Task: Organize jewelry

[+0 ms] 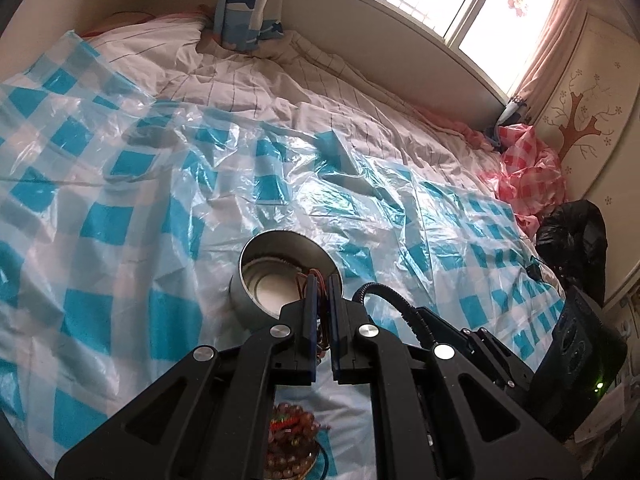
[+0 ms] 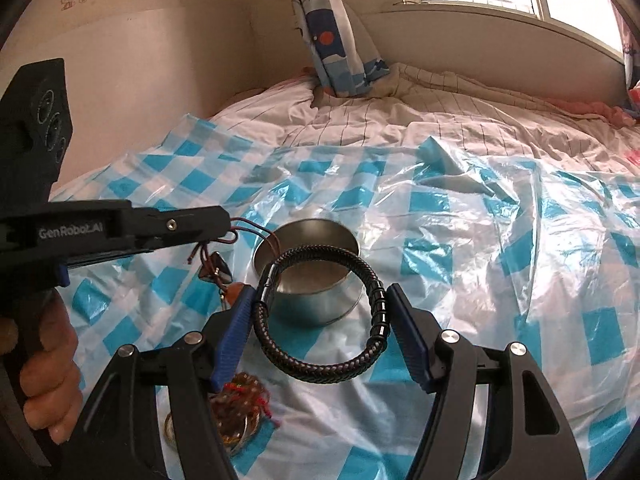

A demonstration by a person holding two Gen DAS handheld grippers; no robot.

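Observation:
My right gripper (image 2: 320,290) is shut on a black braided bracelet (image 2: 320,368), its blue pads pressing the loop from both sides, just in front of a round metal tin (image 2: 320,236). My left gripper (image 1: 323,280) is shut on a thin brown cord (image 1: 306,276). Seen in the right wrist view, the left gripper (image 2: 228,222) hangs that cord and its dark pendant (image 2: 216,270) left of the tin. The tin (image 1: 240,296) stands open on the sheet, with a pale ring lying inside. A pile of reddish beaded bracelets (image 2: 240,404) lies near me.
A blue-checked plastic sheet (image 1: 120,240) covers the rumpled bed. Pink checked plastic (image 1: 528,172) and a black bag (image 1: 572,236) lie at the right edge. A patterned curtain (image 2: 332,40) hangs at the back wall under the window. A hand (image 2: 44,360) grips the left handle.

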